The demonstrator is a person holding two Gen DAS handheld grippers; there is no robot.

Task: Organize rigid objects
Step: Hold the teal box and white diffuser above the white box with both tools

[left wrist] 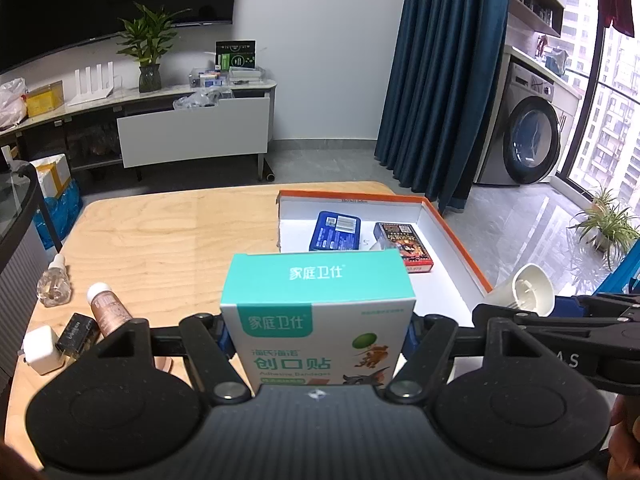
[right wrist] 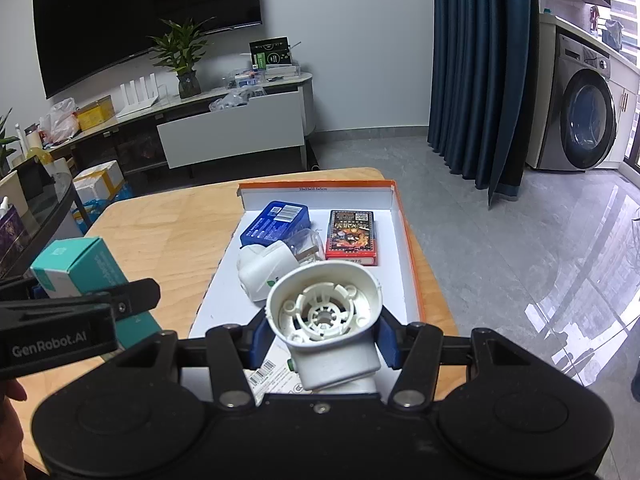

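A living room was seen, with a wall-mounted television [right wrist: 148, 20], a potted plant [right wrist: 182, 56] on a low media console, dark blue curtains [right wrist: 480, 72] and a washing machine [right wrist: 588, 120] at the far right. In the foreground stood a light wooden table [left wrist: 152, 248], with a shallow orange-rimmed white tray [right wrist: 408, 248] laid on its right part.

A teal-and-white adhesive bandage box [left wrist: 318, 316] was gripped between the blue pads of the left gripper [left wrist: 316, 338], the fingers closed against its two sides, and was held above the near part of the table, left of the tray. A white plastic plug-in device [right wrist: 326, 316], its round open socket facing the camera, was clamped by the closed-in right gripper [right wrist: 324, 340] over the near end of the tray.

Within the tray, a blue tin [right wrist: 276, 222] and a red card pack [right wrist: 352, 238] were laid side by side toward the far end, with a second white plug-in unit [right wrist: 262, 272] nearer.

At the table's near left, a clear dropper bottle [left wrist: 54, 284], a copper-coloured tube [left wrist: 108, 308], a small dark bottle [left wrist: 78, 332] and a white charger [left wrist: 40, 350] were grouped.
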